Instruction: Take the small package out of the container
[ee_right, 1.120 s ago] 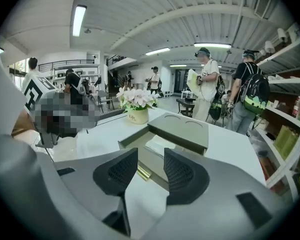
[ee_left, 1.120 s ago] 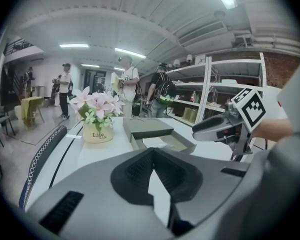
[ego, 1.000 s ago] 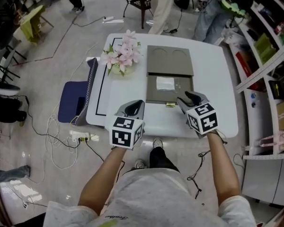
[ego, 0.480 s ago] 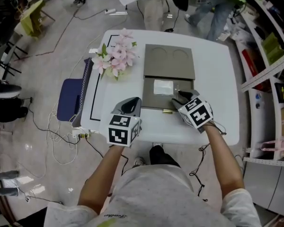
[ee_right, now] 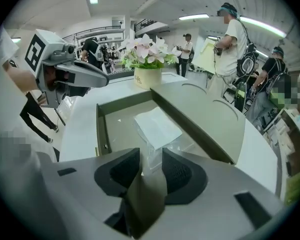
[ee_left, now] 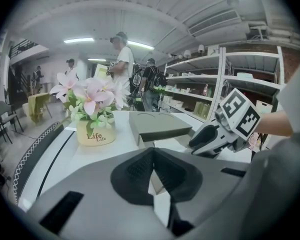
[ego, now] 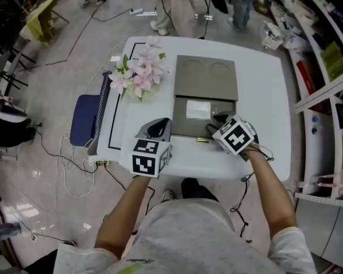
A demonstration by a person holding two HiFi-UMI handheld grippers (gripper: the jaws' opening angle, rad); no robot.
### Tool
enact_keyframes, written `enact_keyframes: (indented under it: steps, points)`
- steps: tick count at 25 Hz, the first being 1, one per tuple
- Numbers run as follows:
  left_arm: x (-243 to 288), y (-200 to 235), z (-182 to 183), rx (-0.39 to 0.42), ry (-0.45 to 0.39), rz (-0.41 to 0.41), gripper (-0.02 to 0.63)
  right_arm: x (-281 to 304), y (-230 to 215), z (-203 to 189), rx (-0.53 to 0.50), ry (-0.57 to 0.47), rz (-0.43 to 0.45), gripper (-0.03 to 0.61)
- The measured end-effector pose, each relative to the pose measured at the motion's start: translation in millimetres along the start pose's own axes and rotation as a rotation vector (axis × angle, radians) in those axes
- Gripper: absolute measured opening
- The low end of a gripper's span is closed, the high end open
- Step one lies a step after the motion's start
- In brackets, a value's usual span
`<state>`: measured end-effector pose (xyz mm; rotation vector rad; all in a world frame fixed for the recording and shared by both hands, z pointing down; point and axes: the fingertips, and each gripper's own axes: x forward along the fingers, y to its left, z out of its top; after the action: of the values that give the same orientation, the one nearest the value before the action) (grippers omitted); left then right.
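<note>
An olive-grey container (ego: 183, 125) lies open on the white table (ego: 257, 96), its lid (ego: 206, 79) folded back. The small package (ego: 198, 109), a clear bag with a white pad inside, rests on the container's floor. My right gripper (ego: 217, 120) reaches in from the front right. In the right gripper view the package (ee_right: 157, 126) has its near clear edge between the jaws of the right gripper (ee_right: 151, 165), which are closing, with a gap still showing beside the pads. My left gripper (ego: 158, 129) hovers at the container's front left, shut (ee_left: 153, 154) on nothing.
A pot of pink flowers (ego: 138, 73) stands left of the lid. A small brass latch (ego: 202, 140) sits on the container's front wall. A blue chair (ego: 86, 119) is against the table's left edge. Cables run over the floor, and people stand beyond the table's far side.
My right gripper has moved forward and left from the table's front edge into the container, onto the package's near edge. The left gripper has stayed where it was.
</note>
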<state>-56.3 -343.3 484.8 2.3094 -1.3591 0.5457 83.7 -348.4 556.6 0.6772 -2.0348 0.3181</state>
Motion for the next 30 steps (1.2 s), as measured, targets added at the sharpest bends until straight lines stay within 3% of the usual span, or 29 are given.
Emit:
enact_keyframes:
  steps: [9,19,30]
  points:
    - [3,-2,-2,-0.009,0.001,-0.004,0.005,8,-3,-7,-0.013,0.098,-0.02,0.09]
    - [-3,3,-4,-0.019,-0.003,0.01,0.005,7,-9,-8,-0.027,0.098,-0.05,0.011]
    - [-16,2,6,-0.001,-0.035,0.003,0.005,-15,-10,8,0.056,-0.032,-0.082,0.006]
